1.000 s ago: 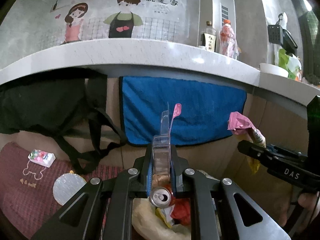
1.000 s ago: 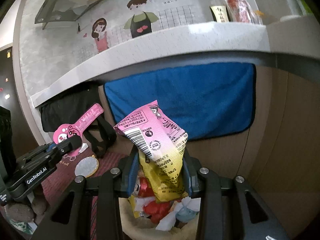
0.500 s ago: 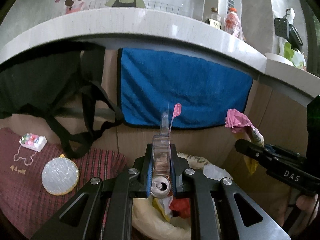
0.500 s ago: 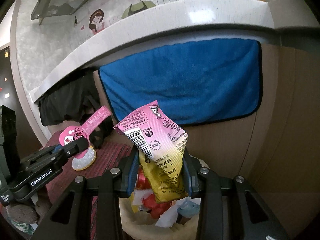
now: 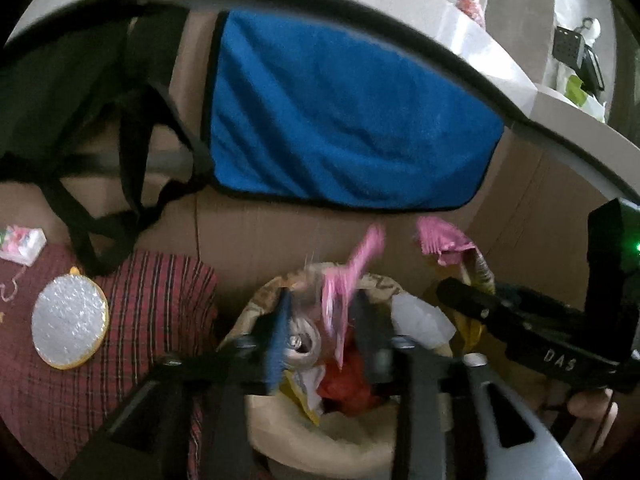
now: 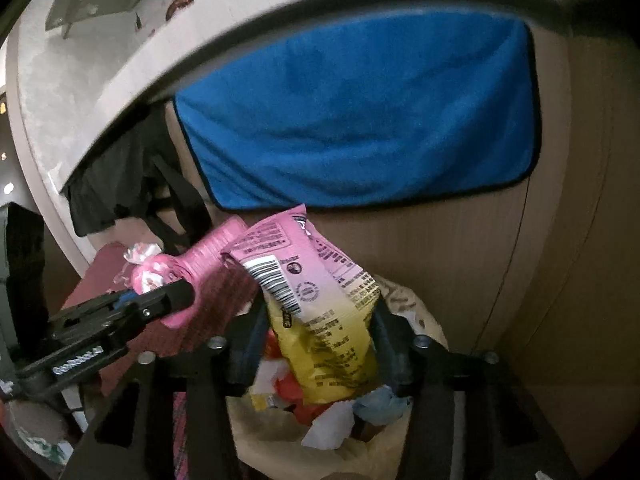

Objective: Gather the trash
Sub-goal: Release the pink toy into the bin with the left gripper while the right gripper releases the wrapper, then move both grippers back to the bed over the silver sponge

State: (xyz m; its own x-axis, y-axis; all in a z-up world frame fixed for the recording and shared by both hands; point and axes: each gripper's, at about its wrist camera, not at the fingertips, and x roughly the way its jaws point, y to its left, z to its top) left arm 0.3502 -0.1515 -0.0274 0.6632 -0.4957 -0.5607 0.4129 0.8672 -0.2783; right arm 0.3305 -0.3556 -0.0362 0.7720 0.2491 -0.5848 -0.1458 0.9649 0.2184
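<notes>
A beige trash bag stands open below both grippers, holding a can, red scraps and white paper. My left gripper has its jaws spread apart over the bag, and the pink blister package tilts loose between them, blurred. In the right wrist view the package still shows at the left gripper's tip. My right gripper is shut on a pink and yellow snack wrapper above the bag. The wrapper also shows in the left wrist view.
A blue towel hangs from the grey counter edge over a brown cabinet front. Black bag straps hang at the left. A red plaid cloth carries a round silver disc and a small colourful packet.
Both grippers have dropped lower over the trash bag. My left gripper's jaws have spread and the pink package has tipped over between them. The right gripper still holds the wrapper.
</notes>
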